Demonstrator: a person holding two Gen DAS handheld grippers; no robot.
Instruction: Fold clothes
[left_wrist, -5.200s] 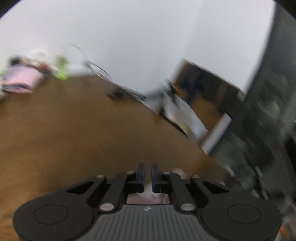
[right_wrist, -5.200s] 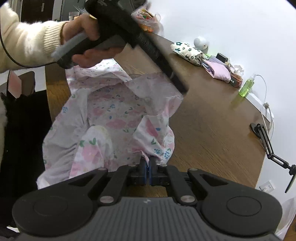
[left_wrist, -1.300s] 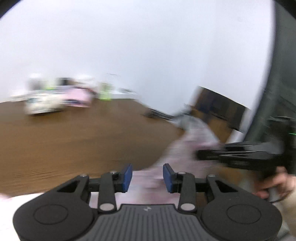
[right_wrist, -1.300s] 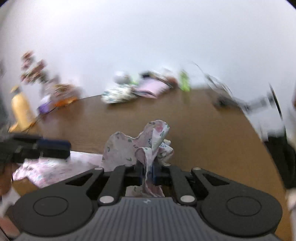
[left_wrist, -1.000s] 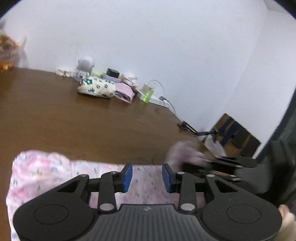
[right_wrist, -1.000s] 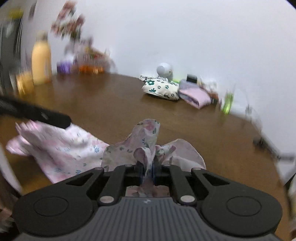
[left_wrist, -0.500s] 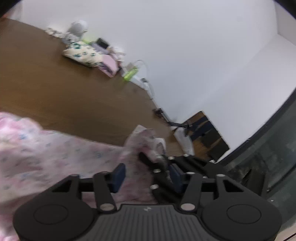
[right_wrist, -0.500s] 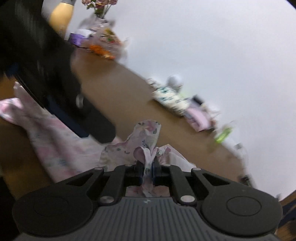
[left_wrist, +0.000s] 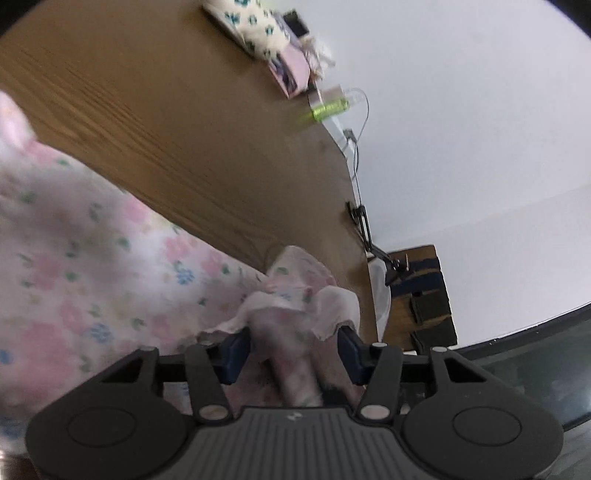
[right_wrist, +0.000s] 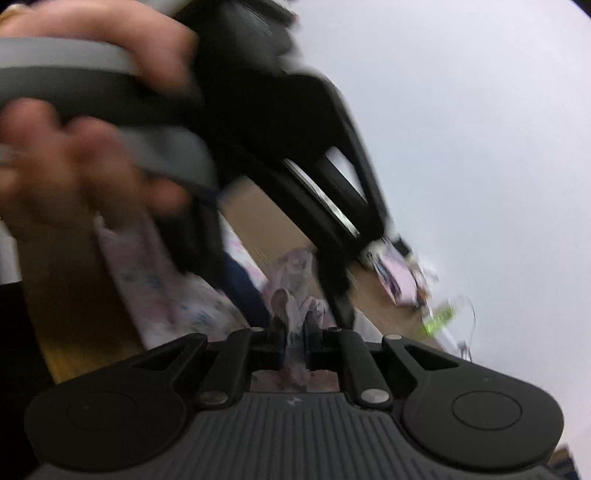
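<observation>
Brown wood-grain table (left_wrist: 155, 122) fills the upper left of the left wrist view, tilted steeply, with a white wall behind. Far end of the table: a folded floral cloth bundle (left_wrist: 251, 27), a pink folded item (left_wrist: 291, 70) and a green bottle (left_wrist: 328, 108) lying close together near the wall. The pink floral garment (left_wrist: 85, 258) spreads over the near left of the table, blurred. The left gripper (left_wrist: 293, 345) has its blue pads set wide apart, and a bunched fold of the garment stands between them; whether either pad touches the cloth cannot be told.

Right wrist view: white wall on the right, table edge (right_wrist: 266, 221) visible mid-frame. The right gripper (right_wrist: 294, 341) is clamped on a gathered bunch of the same garment (right_wrist: 295, 280), fabric rising just above the fingertips. The person's hand (right_wrist: 74, 155), heavily blurred, grips the handle of the other tool at upper left, and that tool's black body crosses the frame just beyond the bunched cloth. More garment lies on the table at lower left.
</observation>
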